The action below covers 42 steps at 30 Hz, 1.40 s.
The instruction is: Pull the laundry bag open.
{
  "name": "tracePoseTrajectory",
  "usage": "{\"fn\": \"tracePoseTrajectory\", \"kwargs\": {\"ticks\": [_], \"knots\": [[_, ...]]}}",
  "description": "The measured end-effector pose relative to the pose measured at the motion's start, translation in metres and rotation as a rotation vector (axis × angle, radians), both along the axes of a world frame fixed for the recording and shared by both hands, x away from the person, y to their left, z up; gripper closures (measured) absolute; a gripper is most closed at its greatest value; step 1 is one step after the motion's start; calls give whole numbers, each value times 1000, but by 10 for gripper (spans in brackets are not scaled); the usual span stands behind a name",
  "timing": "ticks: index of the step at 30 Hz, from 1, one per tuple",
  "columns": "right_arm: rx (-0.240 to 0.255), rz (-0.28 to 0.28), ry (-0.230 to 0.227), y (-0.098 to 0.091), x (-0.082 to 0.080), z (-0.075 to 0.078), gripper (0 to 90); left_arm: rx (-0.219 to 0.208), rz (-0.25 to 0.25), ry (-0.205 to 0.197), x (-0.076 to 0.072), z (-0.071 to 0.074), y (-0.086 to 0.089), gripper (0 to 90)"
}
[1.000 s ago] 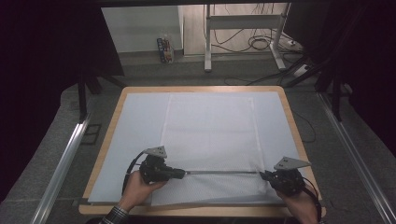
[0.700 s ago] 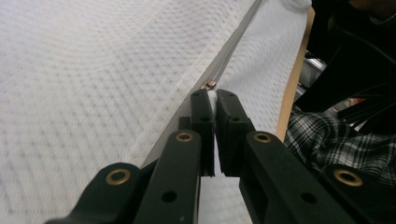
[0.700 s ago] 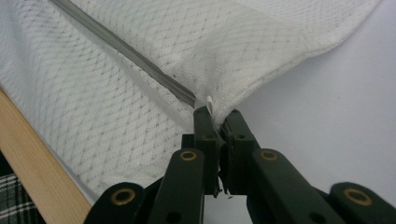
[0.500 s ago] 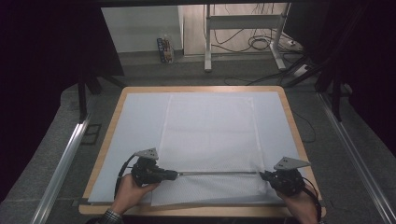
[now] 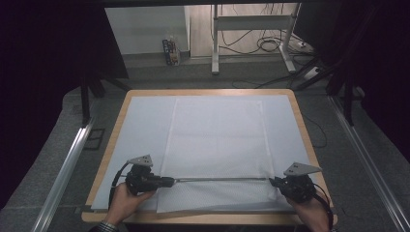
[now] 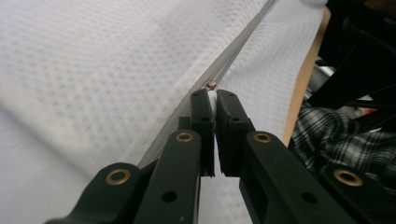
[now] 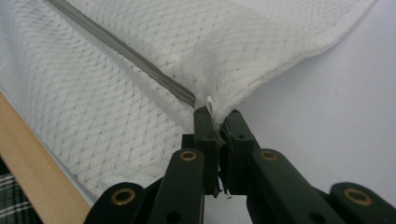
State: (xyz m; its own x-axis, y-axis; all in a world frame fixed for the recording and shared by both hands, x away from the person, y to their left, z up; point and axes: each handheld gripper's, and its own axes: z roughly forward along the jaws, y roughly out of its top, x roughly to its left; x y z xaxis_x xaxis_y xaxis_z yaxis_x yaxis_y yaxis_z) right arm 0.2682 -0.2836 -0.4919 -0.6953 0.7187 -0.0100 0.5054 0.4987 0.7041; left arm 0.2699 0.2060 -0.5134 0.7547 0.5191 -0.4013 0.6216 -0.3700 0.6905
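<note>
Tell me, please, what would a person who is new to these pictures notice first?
Probably the white mesh bag spread flat over the pale sheet in the middle of the wooden table. Next, the grey zipper running straight across its near end, stretched between the left gripper and the right gripper. In each gripper view the black jaws are shut on white material at an end of that zipper.

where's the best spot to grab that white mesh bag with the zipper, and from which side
Grip the mesh bag at the two ends of its zipper, coming in flat from the left and right edges. The bag lies flat, so only the edges offer a pinchable fold; the left gripper and right gripper are clamped there.
</note>
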Motion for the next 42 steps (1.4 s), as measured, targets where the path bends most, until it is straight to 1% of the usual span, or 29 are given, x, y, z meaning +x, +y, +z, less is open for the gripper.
{"fn": "tracePoseTrajectory", "kwargs": {"ticks": [3, 4, 5, 6, 7, 10, 12, 15, 17, 18, 20, 25, 30, 31, 33, 35, 38, 39, 40, 41, 42], "knots": [[10, 0, 7, -1, 0, 0, 852, -8, 6, 4, -1, 0, 6, 871], [9, 0, 6, 0, 0, 0, 852, -1, 11, 2, -1, 0, 7, 872], [-1, -2, 4, 0, 0, 0, 852, -3, 11, 4, -2, 0, 8, 871], [6, 1, 7, 0, 0, 0, 852, -4, 13, 5, -2, -1, 9, 871], [2, 1, 5, 0, 0, 0, 851, 6, 15, 6, -2, -1, 10, 872], [2, -3, 7, 0, 0, 0, 852, 0, 23, 11, -4, -2, 14, 872], [0, -7, 7, 0, 0, -1, 852, 3, 33, 10, -5, -2, 17, 872], [-2, -4, 10, -1, 1, -1, 852, -9, 46, 15, -7, -4, 24, 872], [-7, -6, 9, 0, 0, -1, 853, 1, 53, 15, -8, -4, 27, 871], [-7, -6, 13, 0, 0, -1, 853, -6, 59, 16, -9, -4, 28, 871], [-9, -6, 17, 0, 0, -1, 853, -2, 65, 15, -10, -5, 31, 871], [-16, -21, 16, -1, 1, -2, 853, -6, 100, 14, -13, -5, 41, 871], [-7, -23, 25, -2, 1, -2, 853, -11, 121, 11, -16, -6, 50, 872], [-6, -21, 26, -2, 1, -2, 853, -2, 127, 7, -16, -6, 50, 872], [-11, -21, 26, -1, 1, -2, 853, -4, 131, 9, -16, -6, 51, 872], [-10, -18, 27, -1, 1, -3, 854, 4, 136, 8, -16, -6, 51, 872], [-4, -14, 45, -1, 1, -3, 853, 37, 146, 2, -16, -6, 49, 872], [-9, -9, 45, 0, 2, -4, 853, 61, 156, -1, -16, -6, 49, 872], [-17, -10, 49, 0, 2, -4, 853, 74, 153, 4, -16, -7, 48, 872], [-8, -9, 58, 0, 2, -5, 853, 79, 151, 7, -16, -8, 47, 871], [-15, -10, 65, 0, 2, -6, 853, 84, 151, 9, -16, -8, 47, 872]]}}
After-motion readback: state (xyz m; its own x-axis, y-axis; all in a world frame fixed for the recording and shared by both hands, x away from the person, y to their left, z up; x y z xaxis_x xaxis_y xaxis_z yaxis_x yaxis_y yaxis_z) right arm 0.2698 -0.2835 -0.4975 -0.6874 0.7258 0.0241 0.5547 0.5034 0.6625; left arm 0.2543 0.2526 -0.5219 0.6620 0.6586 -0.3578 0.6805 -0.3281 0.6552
